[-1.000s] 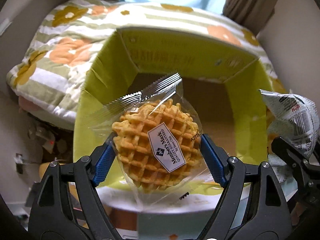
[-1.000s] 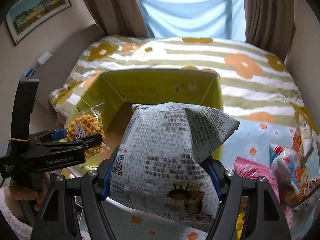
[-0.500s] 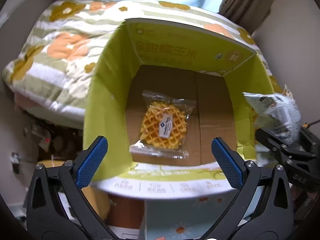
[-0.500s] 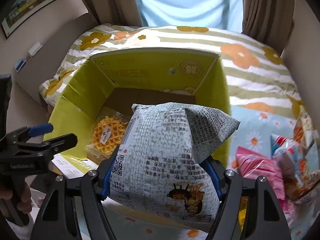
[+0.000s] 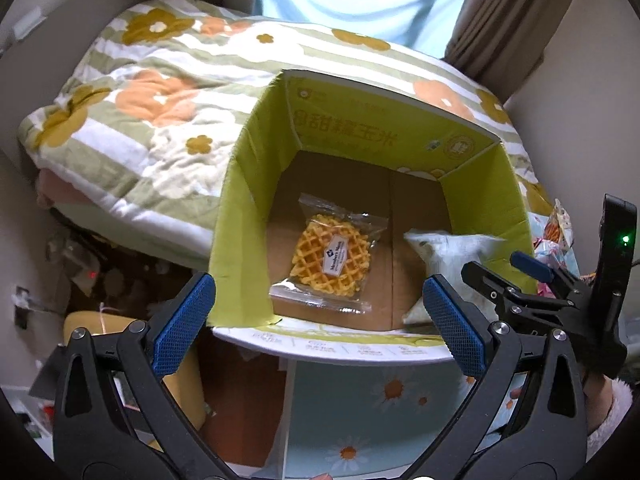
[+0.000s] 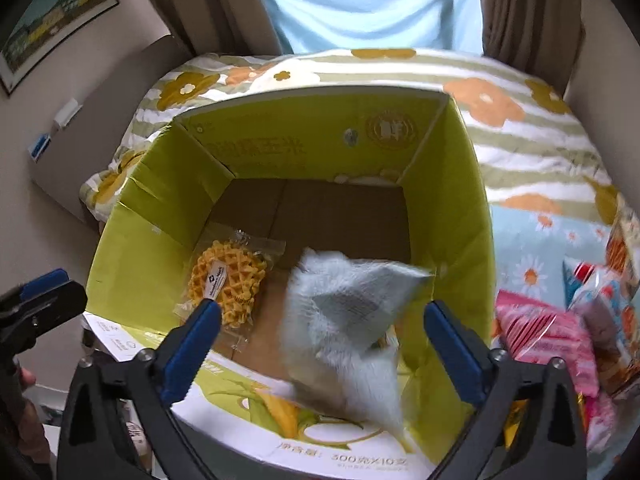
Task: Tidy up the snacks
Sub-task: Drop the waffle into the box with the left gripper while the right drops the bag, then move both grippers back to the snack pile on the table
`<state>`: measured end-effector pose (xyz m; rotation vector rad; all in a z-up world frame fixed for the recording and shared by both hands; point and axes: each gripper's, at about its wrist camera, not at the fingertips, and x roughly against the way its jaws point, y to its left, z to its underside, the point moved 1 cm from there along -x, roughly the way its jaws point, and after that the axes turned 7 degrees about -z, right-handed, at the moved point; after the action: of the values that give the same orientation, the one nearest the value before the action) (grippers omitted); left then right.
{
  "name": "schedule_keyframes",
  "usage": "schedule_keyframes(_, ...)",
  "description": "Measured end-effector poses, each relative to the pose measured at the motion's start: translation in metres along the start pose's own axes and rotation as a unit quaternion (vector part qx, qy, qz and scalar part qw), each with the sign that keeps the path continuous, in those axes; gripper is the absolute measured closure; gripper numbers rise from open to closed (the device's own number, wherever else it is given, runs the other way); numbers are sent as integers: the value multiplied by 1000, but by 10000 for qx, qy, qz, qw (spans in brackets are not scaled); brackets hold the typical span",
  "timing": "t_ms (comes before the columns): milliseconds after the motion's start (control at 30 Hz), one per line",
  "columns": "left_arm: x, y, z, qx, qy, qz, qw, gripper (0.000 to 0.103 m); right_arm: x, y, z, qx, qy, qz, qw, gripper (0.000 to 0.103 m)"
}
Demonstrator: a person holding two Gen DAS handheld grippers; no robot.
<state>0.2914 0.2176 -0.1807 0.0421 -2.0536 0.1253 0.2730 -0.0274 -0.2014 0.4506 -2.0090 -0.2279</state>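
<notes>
The open yellow-green cardboard box (image 6: 132,264) holds a clear-wrapped golden waffle (image 5: 332,262) lying flat on its floor, its label reading "Member's Mark". Right of the waffle, a blurred pale printed pillow bag (image 6: 348,320) drops in. Left gripper (image 5: 320,320): fingers spread, empty. Right gripper (image 6: 320,344): jaws opening, clear of the bag. Both packets look light, crinkly and crushable; best pinched at the sealed edges.

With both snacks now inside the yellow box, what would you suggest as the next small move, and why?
Probably swing the right gripper to the pink packet beside the yellow box. Its jaws are opening with nothing pressed between them; the grey bag is dropping in beside the waffle packet, and loose snacks remain outside.
</notes>
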Motion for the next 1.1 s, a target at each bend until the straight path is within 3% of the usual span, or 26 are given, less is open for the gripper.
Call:
schedule_keyframes(300, 6, 0, 15, 101, 26, 33, 9999, 0, 11, 9, 14, 310, 79, 32, 9995, 2)
schedule_keyframes(433, 13, -4, 18, -14, -138, -67, 9999, 0, 22, 12, 14, 356, 44, 2, 9994, 2)
schedule_keyframes(667, 15, -21, 18, -354, -212, 120, 9991, 0, 47, 8, 19, 270, -210, 178, 9993, 2)
schedule_keyframes(833, 19, -53, 15, -688, -294, 396, 9964, 0, 76, -10, 29, 39, -507, 379, 9980, 2)
schedule_keyframes(1100, 39, -144, 23, -1492, -530, 910, 9832, 0, 145, -63, 50, -444, -1145, 925, 9881, 2)
